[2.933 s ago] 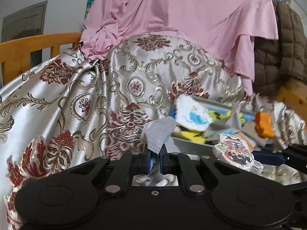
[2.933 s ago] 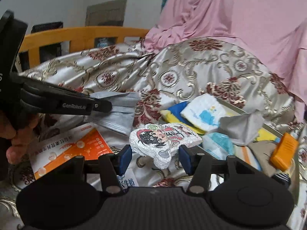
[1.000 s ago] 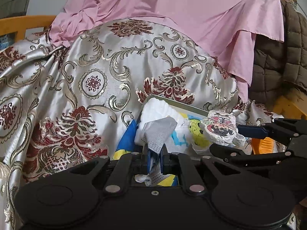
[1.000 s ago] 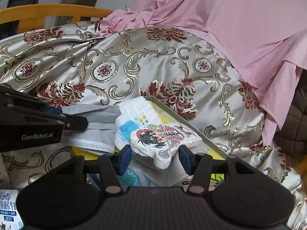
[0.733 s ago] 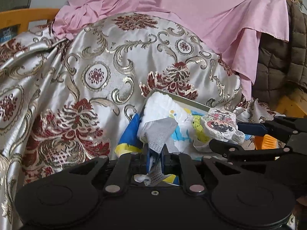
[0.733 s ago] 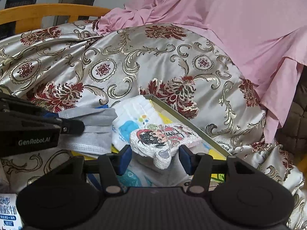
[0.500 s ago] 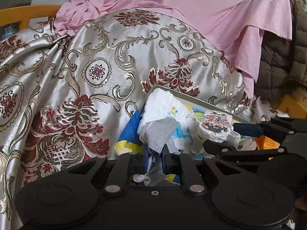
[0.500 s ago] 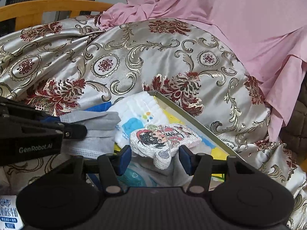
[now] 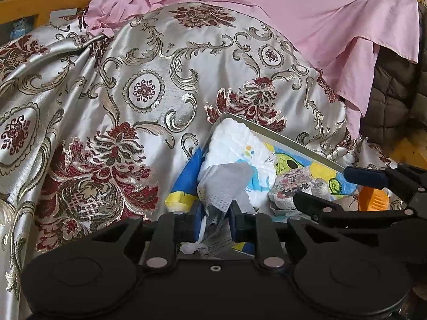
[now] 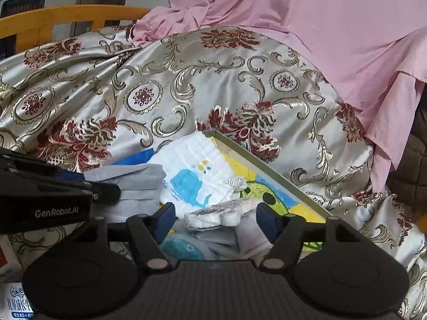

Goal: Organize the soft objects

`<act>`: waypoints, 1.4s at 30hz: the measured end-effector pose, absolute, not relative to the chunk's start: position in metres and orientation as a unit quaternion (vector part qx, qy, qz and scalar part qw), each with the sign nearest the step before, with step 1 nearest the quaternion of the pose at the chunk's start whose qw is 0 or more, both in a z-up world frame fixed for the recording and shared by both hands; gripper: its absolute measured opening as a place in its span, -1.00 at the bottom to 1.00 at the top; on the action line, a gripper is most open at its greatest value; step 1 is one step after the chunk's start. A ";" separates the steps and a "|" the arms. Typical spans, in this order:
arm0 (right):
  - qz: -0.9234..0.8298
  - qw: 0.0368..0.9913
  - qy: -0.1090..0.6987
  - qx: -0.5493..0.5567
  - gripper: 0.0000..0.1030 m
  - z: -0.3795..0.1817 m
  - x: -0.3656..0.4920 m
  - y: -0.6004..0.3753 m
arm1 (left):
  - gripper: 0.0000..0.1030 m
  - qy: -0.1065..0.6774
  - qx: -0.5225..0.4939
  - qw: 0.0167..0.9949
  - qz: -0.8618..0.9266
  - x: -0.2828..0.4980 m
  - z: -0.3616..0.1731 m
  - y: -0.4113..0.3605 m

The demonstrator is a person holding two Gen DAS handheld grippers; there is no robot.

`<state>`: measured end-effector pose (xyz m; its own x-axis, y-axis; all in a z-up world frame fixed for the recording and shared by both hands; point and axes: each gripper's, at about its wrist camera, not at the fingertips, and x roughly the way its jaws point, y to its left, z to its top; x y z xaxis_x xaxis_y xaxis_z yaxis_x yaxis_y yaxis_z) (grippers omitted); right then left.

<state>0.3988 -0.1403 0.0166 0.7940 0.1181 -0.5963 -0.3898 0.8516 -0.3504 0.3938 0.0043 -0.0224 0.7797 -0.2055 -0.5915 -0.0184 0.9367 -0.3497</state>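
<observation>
Clearly your right gripper (image 10: 216,217) has just been opening, dropping the light, squashy cartoon pad (image 10: 221,210) flat into the box (image 10: 267,164) by its far corner, while your left gripper (image 9: 214,214), also opening, loosely straddles the limp mask (image 9: 226,181); regrip along its folded edge.

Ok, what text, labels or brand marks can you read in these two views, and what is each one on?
"GenRobot.AI": white lettering on the side of the left gripper, seen in the right wrist view.
"儿童成长牛": partial blue print on a white package at the bottom left corner; its smaller lines are unreadable.
Left wrist view: no readable text.
</observation>
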 end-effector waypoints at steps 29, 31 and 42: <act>0.085 0.973 0.200 -0.077 0.89 0.084 0.327 -0.212 | 0.63 0.250 -0.177 0.951 -0.036 0.324 0.042 -0.001; 0.082 0.975 0.193 -0.074 0.90 0.090 0.315 -0.216 | 0.65 0.243 -0.171 0.954 -0.037 0.312 0.051 -0.002; 0.081 0.981 0.165 -0.060 0.99 0.124 0.246 -0.224 | 0.91 0.183 -0.145 0.972 -0.034 0.236 0.097 -0.009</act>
